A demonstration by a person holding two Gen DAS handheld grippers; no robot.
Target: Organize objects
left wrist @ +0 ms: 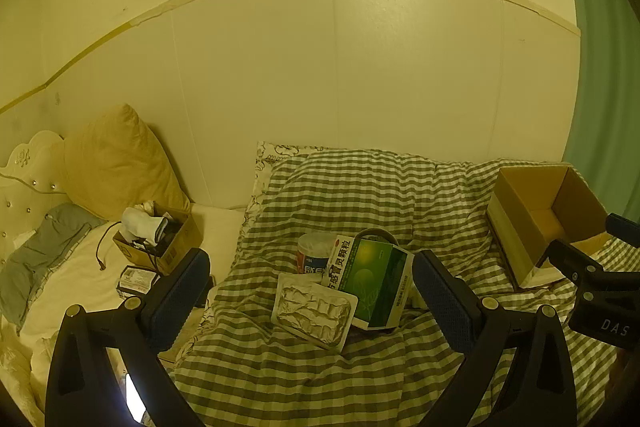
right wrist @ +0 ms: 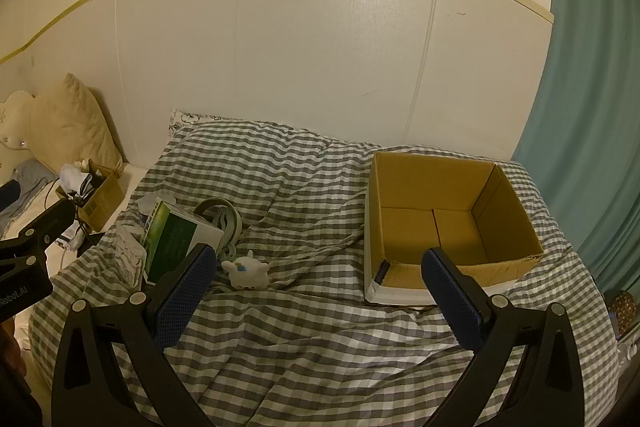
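My left gripper (left wrist: pixel 312 259) is open over a heap on the checked quilt. The heap holds a green medicine box (left wrist: pixel 372 283), a foil blister pack (left wrist: pixel 314 311), a white round tub (left wrist: pixel 314 253) and pale headphones (left wrist: pixel 376 233) behind the box. Nothing sits between the pads. My right gripper (right wrist: pixel 320 257) is open too and holds nothing, with bare quilt between its fingers. A white plush toy (right wrist: pixel 246 269) lies just left of its middle, next to the green box (right wrist: pixel 176 235) and headphones (right wrist: pixel 228 219). An open cardboard box (right wrist: pixel 452 223) stands to the right, with a small dark item (right wrist: pixel 382 271) in its near corner.
A smaller carton (left wrist: pixel 160 239) stuffed with cables and cloth stands on the white sheet at left, with a little packet (left wrist: pixel 136 279) in front of it. A yellow pillow (left wrist: pixel 116 163) leans on the wall. A green curtain (right wrist: pixel 580 147) hangs at right.
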